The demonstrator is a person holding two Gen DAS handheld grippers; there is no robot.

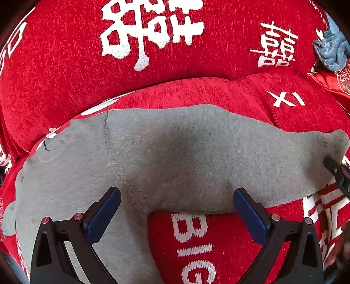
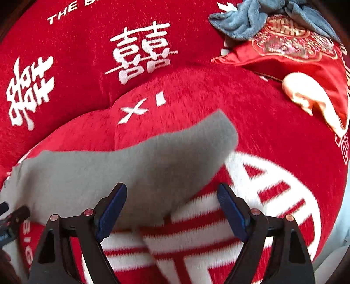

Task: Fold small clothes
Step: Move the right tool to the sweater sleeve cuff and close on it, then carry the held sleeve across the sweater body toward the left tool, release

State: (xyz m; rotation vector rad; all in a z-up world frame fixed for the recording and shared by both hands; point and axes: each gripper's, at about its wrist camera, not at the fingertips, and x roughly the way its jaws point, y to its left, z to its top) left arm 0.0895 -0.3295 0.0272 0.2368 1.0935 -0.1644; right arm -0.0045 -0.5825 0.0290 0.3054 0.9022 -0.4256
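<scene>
Red plush cover (image 1: 65, 72) with white characters fills the left wrist view, where the left gripper (image 1: 177, 201) hovers spread wide and empty over the near edge of a grey sock (image 1: 175, 153) lying flat across the cushion. From the right wrist, the right gripper (image 2: 172, 198) is likewise released, its left pad over the sock's cuff end, with a blue-grey cloth (image 2: 242, 19) and an embroidered red pouch (image 2: 306, 59) lying well apart at the top right.

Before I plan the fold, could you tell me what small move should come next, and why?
Probably lower the right tool and close it on the near end of the grey sock. The sock lies flat and unfolded on the red cover, and both tools, including the left tool, hang open above it, holding nothing.
</scene>
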